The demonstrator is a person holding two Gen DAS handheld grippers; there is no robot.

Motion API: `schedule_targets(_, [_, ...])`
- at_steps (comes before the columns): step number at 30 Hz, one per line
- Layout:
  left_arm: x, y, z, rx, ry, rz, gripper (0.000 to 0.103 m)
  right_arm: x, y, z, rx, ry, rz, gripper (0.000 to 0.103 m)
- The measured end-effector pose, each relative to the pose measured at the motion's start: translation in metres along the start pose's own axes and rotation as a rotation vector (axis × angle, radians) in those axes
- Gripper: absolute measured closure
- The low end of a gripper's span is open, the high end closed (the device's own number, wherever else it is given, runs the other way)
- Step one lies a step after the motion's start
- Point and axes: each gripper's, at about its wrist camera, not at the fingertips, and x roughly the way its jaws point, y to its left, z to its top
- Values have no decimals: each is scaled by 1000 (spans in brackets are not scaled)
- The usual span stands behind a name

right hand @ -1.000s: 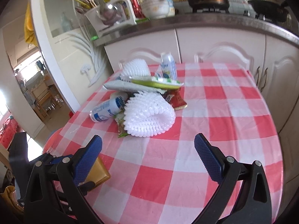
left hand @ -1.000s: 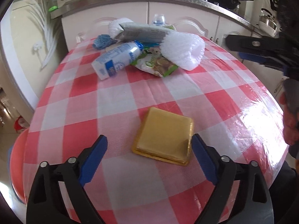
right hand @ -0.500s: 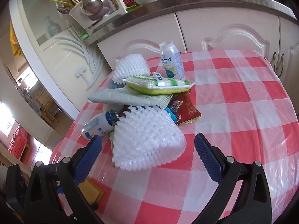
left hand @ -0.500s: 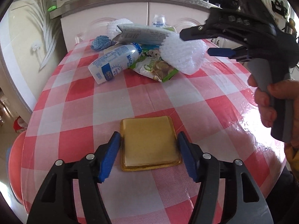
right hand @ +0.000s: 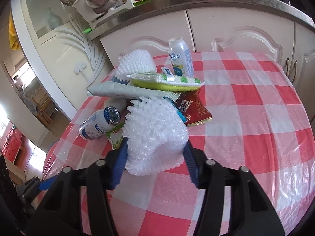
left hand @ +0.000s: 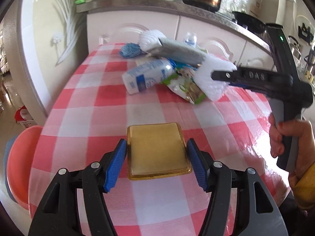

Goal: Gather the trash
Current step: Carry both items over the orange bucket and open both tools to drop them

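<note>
The left gripper (left hand: 156, 161) pinches the gold tray (left hand: 157, 150); the right gripper (right hand: 155, 162) is closing around the foam net (right hand: 155, 133).

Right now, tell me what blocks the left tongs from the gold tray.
Nothing visible. The gold tray lies directly between the left tongs' blue pads, which touch its side edges. The trash pile lies well beyond it.

"MAGICDAY" on upright bottle (right hand: 180, 59) & lying bottle (right hand: 98, 124); "DAS" on right gripper (left hand: 254, 76).
</note>
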Motion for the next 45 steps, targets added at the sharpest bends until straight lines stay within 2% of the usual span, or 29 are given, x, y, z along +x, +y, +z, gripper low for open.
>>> schedule_targets(4, [-9,11,2,-30,-28,16,40,-12,5,-3,-9,-26,-7,65])
schedule_targets(13, [-32,48,3,-115,-89,72,40,-39,35,-5,-45,-64,57,67])
schedule_targets(19, [-54,88,2,-191,-141,151,40,-39,79,4,-85,-42,186,67])
schedule_targets(23, [-68,128,-6,-258,-164,237,40,-25,118,8,-120,5,295,66])
schedule_targets(28, [-80,181,-19,-357,-174,343,39,6,180,9,-181,94,438,61])
schedule_targets(32, [-81,219,-31,-431,-166,394,39,34,229,7,-241,146,500,59])
schedule_targets(39, [-65,258,-52,-526,-124,394,39,80,282,-6,-318,237,524,53])
schedule_targets(41, [-61,265,-59,-547,-119,393,39,95,293,-10,-324,263,515,47])
schedule_targets(43, [-55,270,-62,-566,-108,393,26,106,298,-14,-322,287,506,34])
schedule_targets(45, [-51,276,-67,-592,-92,400,22,117,298,-18,-302,307,506,32])
